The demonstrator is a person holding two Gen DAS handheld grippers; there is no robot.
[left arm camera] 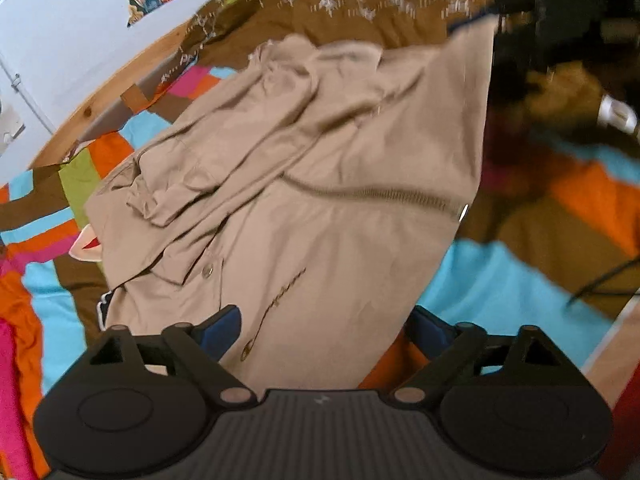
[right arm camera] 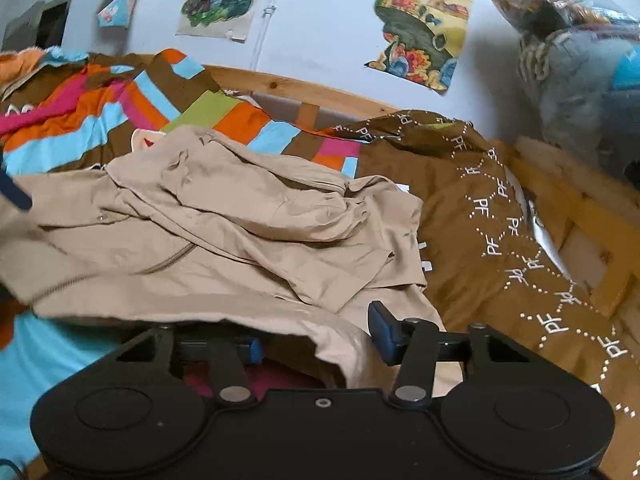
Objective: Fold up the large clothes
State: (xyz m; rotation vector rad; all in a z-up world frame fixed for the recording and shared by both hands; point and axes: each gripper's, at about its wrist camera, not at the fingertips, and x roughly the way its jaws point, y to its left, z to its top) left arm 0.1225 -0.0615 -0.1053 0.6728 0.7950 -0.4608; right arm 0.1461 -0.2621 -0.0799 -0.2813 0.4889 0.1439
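Note:
A beige zip jacket point(left arm camera: 304, 184) lies rumpled on a striped bedspread point(left arm camera: 492, 284), zipper and a snap button showing. Its near hem runs down between the blue pads point(left arm camera: 218, 332) of my left gripper point(left arm camera: 324, 332), which stands wide open and does not press the cloth. In the right wrist view the jacket point(right arm camera: 240, 220) spreads ahead, and a fold of its edge drapes between the fingers of my right gripper point(right arm camera: 316, 342). Those jaws stand half apart with a blue pad point(right arm camera: 382, 330) clear of the fabric. The right gripper point(left arm camera: 532, 4) appears blurred by the jacket's far corner.
A brown blanket point(right arm camera: 500, 208) printed with white letters lies to the right of the jacket. A wooden bed frame point(right arm camera: 592, 236) borders it, with a grey stuffed bundle point(right arm camera: 580, 80) beyond. Posters point(right arm camera: 424, 24) hang on the white wall. A dark cable point(left arm camera: 608, 280) crosses the bedspread.

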